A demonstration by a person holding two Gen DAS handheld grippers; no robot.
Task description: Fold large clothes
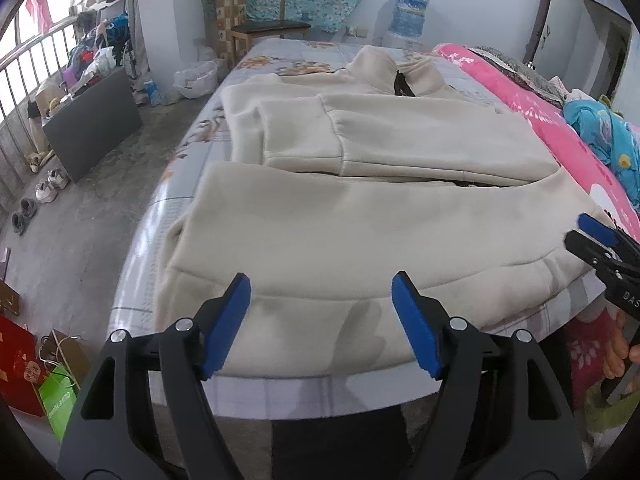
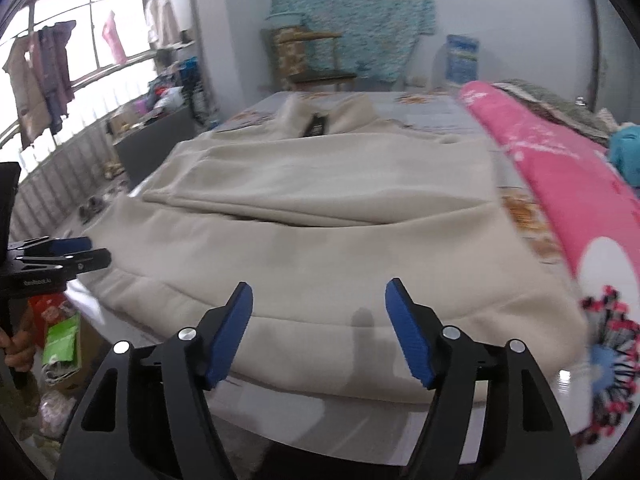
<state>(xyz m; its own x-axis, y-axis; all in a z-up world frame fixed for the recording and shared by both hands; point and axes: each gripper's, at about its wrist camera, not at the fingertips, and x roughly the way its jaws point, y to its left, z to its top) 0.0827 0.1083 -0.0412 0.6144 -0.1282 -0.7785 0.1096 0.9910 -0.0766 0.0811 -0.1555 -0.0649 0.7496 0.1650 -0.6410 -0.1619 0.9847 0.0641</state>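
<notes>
A large cream sweatshirt [image 1: 360, 220] lies flat on the bed, collar at the far end, both sleeves folded across its chest, hem toward me. It also shows in the right wrist view [image 2: 340, 232]. My left gripper [image 1: 320, 320] is open and empty, just above the hem near its left half. My right gripper [image 2: 318, 328] is open and empty, above the hem near its right half. The right gripper also shows at the right edge of the left wrist view [image 1: 600, 248], and the left gripper at the left edge of the right wrist view [image 2: 68, 256].
The bed [image 1: 188, 168] has a floral grey sheet. A rolled pink quilt [image 1: 520, 96] runs along its right side, with blue bedding [image 1: 604, 132] on it. A wooden chair [image 1: 264, 28] stands beyond the bed. Shoes [image 1: 48, 188], a dark board [image 1: 92, 124] and bags [image 1: 56, 396] sit on the floor at left.
</notes>
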